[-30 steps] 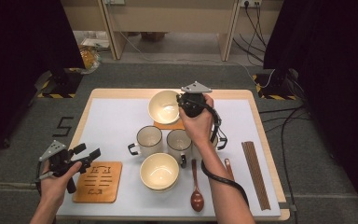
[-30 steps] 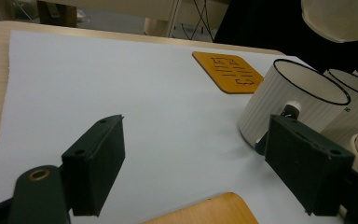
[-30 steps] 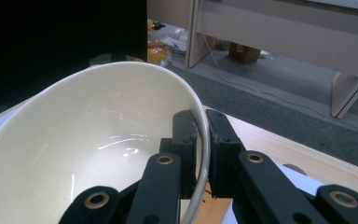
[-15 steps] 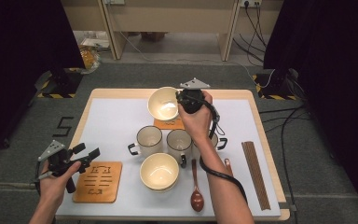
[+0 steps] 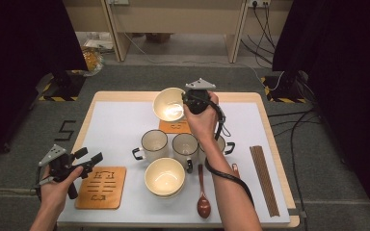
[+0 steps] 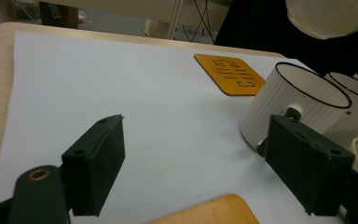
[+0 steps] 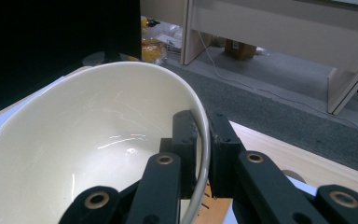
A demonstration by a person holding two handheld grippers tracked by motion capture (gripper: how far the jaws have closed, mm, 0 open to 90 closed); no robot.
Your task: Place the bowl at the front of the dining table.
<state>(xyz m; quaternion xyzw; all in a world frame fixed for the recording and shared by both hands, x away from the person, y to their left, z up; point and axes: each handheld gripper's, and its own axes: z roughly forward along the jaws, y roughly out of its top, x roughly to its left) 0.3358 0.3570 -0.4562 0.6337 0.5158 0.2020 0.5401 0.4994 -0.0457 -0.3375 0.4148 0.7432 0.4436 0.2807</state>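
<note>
1. Right gripper [image 5: 187,102] is clamped on the rim of the cream bowl [image 5: 169,103], one jaw inside, one outside.
2. Bowl is tilted, lifted above the orange coaster [image 5: 175,126] near the tabletop's far edge.
3. Left gripper [image 5: 87,158] is spread wide and empty, by the near-left corner.

White figure "5" on the grey floor [image 5: 66,130] left of the table [image 5: 125,97]
</note>
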